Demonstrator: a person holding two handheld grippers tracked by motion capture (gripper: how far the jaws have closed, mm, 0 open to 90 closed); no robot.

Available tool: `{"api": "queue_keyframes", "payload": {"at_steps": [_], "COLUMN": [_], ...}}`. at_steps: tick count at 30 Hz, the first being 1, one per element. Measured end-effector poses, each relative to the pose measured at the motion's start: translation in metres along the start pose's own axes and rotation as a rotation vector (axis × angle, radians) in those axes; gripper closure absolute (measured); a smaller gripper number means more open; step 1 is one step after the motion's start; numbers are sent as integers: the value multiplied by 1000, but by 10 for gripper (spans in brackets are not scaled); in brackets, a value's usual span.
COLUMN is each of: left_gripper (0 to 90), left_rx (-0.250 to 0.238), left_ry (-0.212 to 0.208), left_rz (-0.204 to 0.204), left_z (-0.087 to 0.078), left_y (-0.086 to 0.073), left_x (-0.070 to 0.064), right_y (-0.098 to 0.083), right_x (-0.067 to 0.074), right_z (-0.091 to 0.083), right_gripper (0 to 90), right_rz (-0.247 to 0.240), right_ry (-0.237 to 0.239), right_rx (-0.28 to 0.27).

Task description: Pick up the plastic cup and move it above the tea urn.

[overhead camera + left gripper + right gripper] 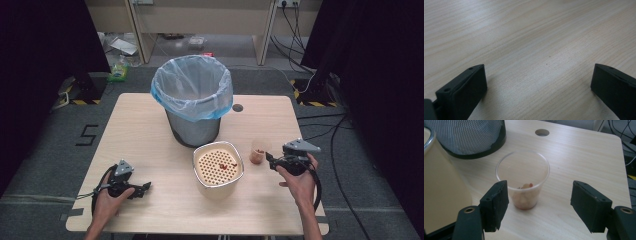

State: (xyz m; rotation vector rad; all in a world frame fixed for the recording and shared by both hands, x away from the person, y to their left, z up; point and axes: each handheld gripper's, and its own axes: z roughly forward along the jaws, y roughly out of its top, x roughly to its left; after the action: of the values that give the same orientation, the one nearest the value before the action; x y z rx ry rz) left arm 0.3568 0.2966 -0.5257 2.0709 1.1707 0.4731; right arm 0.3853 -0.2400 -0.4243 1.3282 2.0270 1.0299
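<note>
Table [150,125]: pale wood; we note a lined bin [192,97] at 12 o'clock and a perforated container [218,167] at centre.
Cup [524,182]: clear plastic, upright, reddish contents; we place it at 3 o'clock of the container.
Right gripper [539,202]: jaws wide; cup stands just ahead, nearer the 9 o'clock jaw, untouched.
Left gripper [536,82]: jaws wide over bare wood.

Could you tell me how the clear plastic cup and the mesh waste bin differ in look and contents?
The plastic cup is small, clear and unlined; the waste bin is far larger, of dark mesh, lined with a pale blue bag. The plastic cup holds some reddish food at its bottom; what lies inside the waste bin cannot be seen. Both stand upright and open-topped on the wooden table.
</note>
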Motion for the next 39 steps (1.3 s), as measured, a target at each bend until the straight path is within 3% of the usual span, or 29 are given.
{"api": "queue_keyframes", "payload": {"at_steps": [7,16,39], "left_gripper": [0,0,0], "left_rx": [0,0,0], "left_ry": [0,0,0], "left_rz": [0,0,0], "left_z": [0,0,0], "left_y": [0,0,0], "left_x": [0,0,0], "right_y": [19,26,23], "right_x": [-4,-8,-10], "right_z": [14,35,57], "right_gripper": [345,423,631], "right_rz": [-12,-11,-16], "right_ry": [-2,-1,22], "right_rx": [8,27,84]}}
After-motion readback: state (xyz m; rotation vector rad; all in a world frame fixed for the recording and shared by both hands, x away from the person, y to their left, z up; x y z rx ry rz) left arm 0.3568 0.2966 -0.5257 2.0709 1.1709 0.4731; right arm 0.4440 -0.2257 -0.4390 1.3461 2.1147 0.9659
